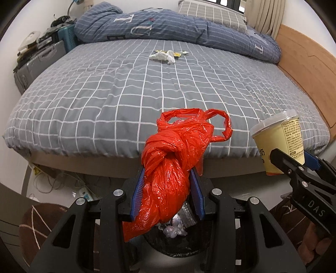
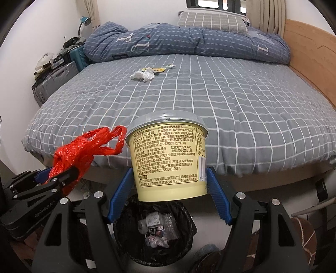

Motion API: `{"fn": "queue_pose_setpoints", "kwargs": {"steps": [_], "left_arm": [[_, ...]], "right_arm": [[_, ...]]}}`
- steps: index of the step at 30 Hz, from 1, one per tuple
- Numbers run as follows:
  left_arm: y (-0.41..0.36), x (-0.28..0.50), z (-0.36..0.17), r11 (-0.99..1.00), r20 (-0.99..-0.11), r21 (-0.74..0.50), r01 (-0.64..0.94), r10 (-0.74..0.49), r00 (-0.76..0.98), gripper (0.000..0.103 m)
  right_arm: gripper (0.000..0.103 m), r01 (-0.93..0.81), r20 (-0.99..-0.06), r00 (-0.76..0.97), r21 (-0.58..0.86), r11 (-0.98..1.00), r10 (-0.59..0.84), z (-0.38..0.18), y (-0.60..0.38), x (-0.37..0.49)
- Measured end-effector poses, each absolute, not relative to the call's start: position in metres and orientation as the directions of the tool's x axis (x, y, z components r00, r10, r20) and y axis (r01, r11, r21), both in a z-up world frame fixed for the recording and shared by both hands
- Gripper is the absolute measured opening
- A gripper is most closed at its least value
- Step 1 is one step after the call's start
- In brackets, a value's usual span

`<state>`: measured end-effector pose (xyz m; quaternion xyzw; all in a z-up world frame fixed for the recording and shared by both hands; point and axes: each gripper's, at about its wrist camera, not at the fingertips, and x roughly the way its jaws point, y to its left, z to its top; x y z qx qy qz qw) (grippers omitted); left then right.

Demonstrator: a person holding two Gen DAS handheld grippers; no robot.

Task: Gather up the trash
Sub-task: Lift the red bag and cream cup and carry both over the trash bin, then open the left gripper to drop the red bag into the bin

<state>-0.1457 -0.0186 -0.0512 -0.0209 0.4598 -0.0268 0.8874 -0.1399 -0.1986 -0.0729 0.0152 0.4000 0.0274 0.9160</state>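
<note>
My left gripper [image 1: 169, 170] is shut on a knotted red plastic bag [image 1: 174, 159], held above a black-lined trash bin [image 1: 174, 241] at the foot of the bed. My right gripper [image 2: 169, 170] is shut on a pale yellow yogurt cup [image 2: 168, 155] with a clear lid, held upright above the same bin [image 2: 155, 231], which has wrappers in it. The cup also shows in the left wrist view [image 1: 279, 142], the bag in the right wrist view [image 2: 82, 151]. Crumpled white tissue [image 1: 162, 56] and yellow wrappers [image 1: 178, 53] lie far up on the bed; they show too in the right wrist view [image 2: 143, 75].
The grey checked bed [image 1: 147, 88] fills the middle. A blue quilt [image 1: 168, 27] and pillow [image 1: 212, 12] lie at its far end. Grey suitcase [image 1: 35, 65] and clutter stand left, a wooden bed side [image 1: 304, 61] right. Cables [image 1: 54, 182] lie under the bed.
</note>
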Motion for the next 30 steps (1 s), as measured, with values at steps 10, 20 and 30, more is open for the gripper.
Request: {"fn": "queue_pose_setpoints", "kwargs": {"steps": [10, 20, 30], "left_arm": [[-0.012, -0.165, -0.067, 0.999, -0.842, -0.050, 0.010, -0.048, 0.537, 0.039], [-0.008, -0.167, -0.107, 0.998, -0.880, -0.064, -0.003, -0.055, 0.472, 0.039], [-0.037, -0.149, -0.155, 0.997, -0.919, -0.065, 0.048, -0.079, 0.386, 0.039]], "right_arm": [[0.068, -0.037, -0.773, 0.632, 0.036, 0.999, 0.051, -0.087, -0.192, -0.163], [0.068, -0.044, -0.828, 0.559, 0.017, 0.999, 0.039, -0.134, -0.191, -0.167], [0.068, 0.019, -0.864, 0.503, 0.012, 1.000, 0.000, -0.168, -0.219, -0.160]]}}
